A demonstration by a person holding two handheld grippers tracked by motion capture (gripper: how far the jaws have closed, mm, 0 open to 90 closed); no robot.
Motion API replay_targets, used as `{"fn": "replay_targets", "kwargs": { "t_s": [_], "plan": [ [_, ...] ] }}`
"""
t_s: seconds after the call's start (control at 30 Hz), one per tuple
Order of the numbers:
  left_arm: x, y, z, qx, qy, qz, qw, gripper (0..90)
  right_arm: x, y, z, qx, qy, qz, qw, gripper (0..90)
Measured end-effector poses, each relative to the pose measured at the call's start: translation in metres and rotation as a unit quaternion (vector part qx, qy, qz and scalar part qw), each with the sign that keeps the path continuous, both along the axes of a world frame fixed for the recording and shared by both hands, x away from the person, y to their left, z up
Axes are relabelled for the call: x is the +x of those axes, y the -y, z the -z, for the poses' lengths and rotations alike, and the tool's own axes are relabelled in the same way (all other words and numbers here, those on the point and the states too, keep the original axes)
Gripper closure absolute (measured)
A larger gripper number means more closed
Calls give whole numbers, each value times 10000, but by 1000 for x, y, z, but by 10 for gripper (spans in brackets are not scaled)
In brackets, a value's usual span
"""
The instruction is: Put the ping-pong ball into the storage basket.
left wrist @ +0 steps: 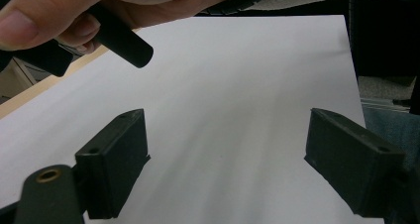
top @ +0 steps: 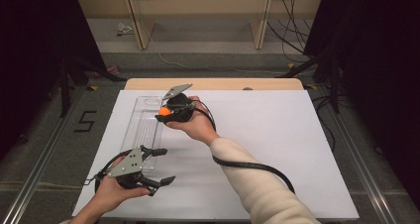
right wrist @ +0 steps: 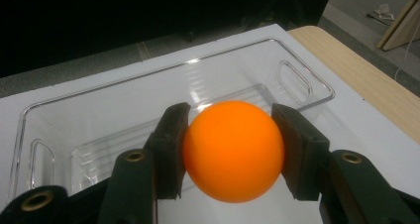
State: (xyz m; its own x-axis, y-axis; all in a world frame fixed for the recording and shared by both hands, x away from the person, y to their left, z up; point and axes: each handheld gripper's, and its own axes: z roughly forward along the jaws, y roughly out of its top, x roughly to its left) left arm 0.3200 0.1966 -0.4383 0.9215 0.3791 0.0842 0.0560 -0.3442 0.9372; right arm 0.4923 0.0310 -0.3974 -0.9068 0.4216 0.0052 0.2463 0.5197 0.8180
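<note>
A: Item one?

B: Orange ball point(right wrist: 233, 150), round and smooth, table-tennis kind by the look. It was clamped between the two black jaws of the right gripper point(right wrist: 232, 149), pads pressing on both its sides, and held above the clear plastic tray point(right wrist: 59, 116), over the tray's far half as the high view showed it point(top: 164, 111).

A: The tray itself?

B: Transparent, oblong, ribbed floor, a handle slot at each end. It lay flat on the white board point(top: 277, 135), nothing seen inside it.

A: Item three?

B: Left gripper point(top: 159, 165), jaws spread wide with nothing between them. It sat off the tray's near end, pointing out across the board, away from the ball.

A: Beyond the tray?

B: A strip of wooden tabletop point(top: 213, 84) past the tray's far end.

A: Step in hand?

B: By my reading, the carry was done and the placing was due: ball over the tray, not yet let go.

A: Next move?

B: Probably lowering it close to the ribbed floor before parting the jaws. Dropped from height, a light ball would likely bounce or roll out over the low rim.
</note>
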Motion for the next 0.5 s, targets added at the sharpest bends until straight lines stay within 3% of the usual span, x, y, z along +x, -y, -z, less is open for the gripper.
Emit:
{"fn": "replay_targets", "kwargs": {
  "t_s": [0.5],
  "plan": [
    [0,1,0,1,-11,20,10000,162,2,-10,-1,-9,-2,-46,10000,514]
  ]
}}
